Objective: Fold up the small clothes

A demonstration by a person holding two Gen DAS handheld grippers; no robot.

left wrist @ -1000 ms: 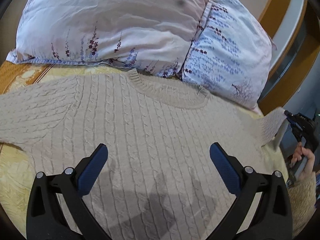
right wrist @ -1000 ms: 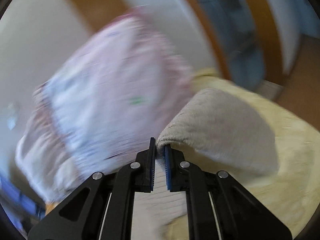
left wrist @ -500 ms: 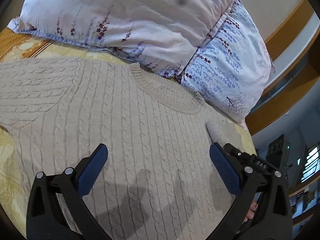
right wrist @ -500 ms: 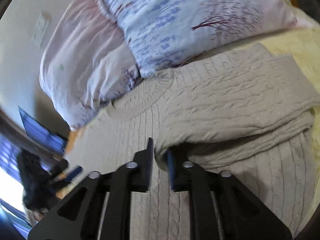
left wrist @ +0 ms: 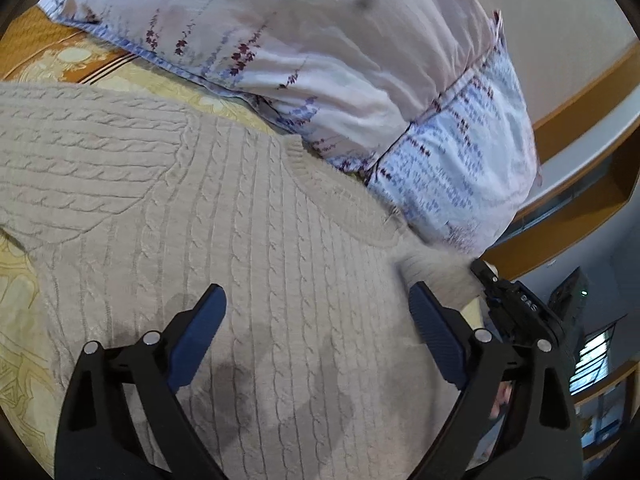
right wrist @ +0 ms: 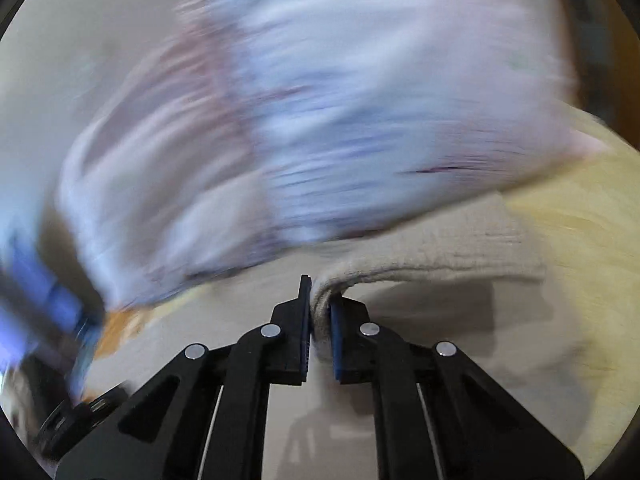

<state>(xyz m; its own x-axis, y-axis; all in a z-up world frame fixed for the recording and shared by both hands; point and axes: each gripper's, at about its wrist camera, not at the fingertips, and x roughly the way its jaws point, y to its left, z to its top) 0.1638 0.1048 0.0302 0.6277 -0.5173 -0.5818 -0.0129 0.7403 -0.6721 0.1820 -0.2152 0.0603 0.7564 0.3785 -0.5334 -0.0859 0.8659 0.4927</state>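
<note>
While the left gripper [left wrist: 316, 320] hovers with jaws apart, the right gripper [right wrist: 320, 312] pinches the sweater's [left wrist: 240, 240] sleeve [right wrist: 420, 268] — trailing toward three o'clock — nearer the fold.

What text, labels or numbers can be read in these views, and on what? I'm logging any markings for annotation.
Right tool, left wrist view: small pale lettering on its black body, too blurred to read.
Sweater: no visible label or print.
Pillow: floral print only, no words.
Right wrist view: motion-blurred; nothing legible.
</note>
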